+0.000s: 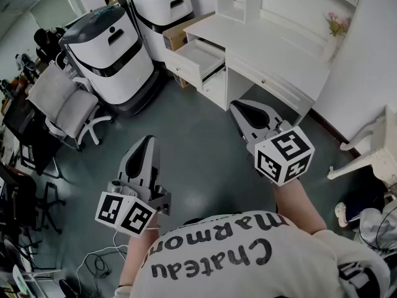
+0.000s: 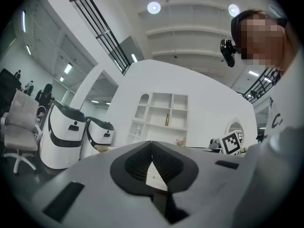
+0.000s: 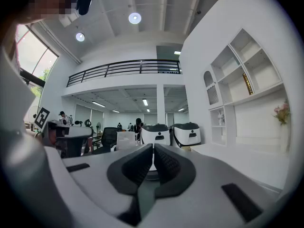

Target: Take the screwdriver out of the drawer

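Note:
The white desk (image 1: 267, 45) stands ahead of me with its left drawer (image 1: 197, 58) pulled open. I see no screwdriver in any view; the drawer's inside shows only white from here. My left gripper (image 1: 149, 139) hangs over the grey floor, well short of the desk, jaws shut and empty (image 2: 151, 142). My right gripper (image 1: 240, 104) is held higher and nearer the desk's front, to the right of the drawer. Its jaws are also shut with nothing between them (image 3: 153, 146). Both grippers point level.
Two white-and-black bin-shaped machines (image 1: 110, 54) (image 1: 162, 12) stand left of the desk, with a cardboard box (image 1: 178, 37) beside the drawer. A grey office chair (image 1: 67, 104) is at the left, a white chair (image 1: 372, 148) at the right. Cables (image 1: 93, 267) lie on the floor behind me.

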`<move>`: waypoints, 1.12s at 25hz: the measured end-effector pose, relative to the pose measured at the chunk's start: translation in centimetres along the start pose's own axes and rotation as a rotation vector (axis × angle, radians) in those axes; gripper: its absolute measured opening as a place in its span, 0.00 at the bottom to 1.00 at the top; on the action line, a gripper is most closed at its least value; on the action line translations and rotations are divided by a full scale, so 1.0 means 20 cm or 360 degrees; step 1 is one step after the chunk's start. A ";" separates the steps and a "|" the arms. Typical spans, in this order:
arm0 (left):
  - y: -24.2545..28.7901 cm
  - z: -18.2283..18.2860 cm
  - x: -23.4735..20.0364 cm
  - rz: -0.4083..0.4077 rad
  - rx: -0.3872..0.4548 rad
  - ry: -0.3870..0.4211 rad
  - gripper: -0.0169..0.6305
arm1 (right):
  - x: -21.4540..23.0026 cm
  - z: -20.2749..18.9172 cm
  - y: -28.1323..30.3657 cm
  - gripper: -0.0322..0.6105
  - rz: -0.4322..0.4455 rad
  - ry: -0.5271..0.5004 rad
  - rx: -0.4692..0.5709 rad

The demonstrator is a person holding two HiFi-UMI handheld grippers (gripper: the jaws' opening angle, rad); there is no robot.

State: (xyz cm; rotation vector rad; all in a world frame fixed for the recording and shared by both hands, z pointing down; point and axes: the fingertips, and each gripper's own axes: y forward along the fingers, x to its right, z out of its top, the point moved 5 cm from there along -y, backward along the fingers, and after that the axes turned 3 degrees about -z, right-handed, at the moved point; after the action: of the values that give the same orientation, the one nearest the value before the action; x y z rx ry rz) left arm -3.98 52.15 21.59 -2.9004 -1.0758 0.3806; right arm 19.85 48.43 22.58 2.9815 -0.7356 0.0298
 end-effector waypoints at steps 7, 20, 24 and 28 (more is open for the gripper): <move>0.01 -0.02 0.00 0.0006 0.0001 -0.0007 0.06 | 0.01 -0.02 0.02 0.10 0.0017 -0.0035 -0.0030; 0.03 -0.07 -0.06 0.0082 -0.0031 -0.0052 0.06 | 0.10 -0.08 0.07 0.10 -0.0010 0.0141 -0.0056; 0.04 -0.06 -0.15 0.0103 -0.0038 -0.0041 0.06 | 0.10 -0.10 0.18 0.10 0.0020 0.0256 -0.0053; 0.08 -0.07 -0.30 0.0120 -0.0047 -0.0075 0.06 | 0.09 -0.12 0.32 0.10 0.0023 0.0262 -0.0080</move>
State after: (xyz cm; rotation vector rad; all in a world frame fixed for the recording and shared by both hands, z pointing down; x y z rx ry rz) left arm -6.94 47.18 24.14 -2.9792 -0.9888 0.4418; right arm 18.50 42.15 25.51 2.8830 -0.7264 0.2503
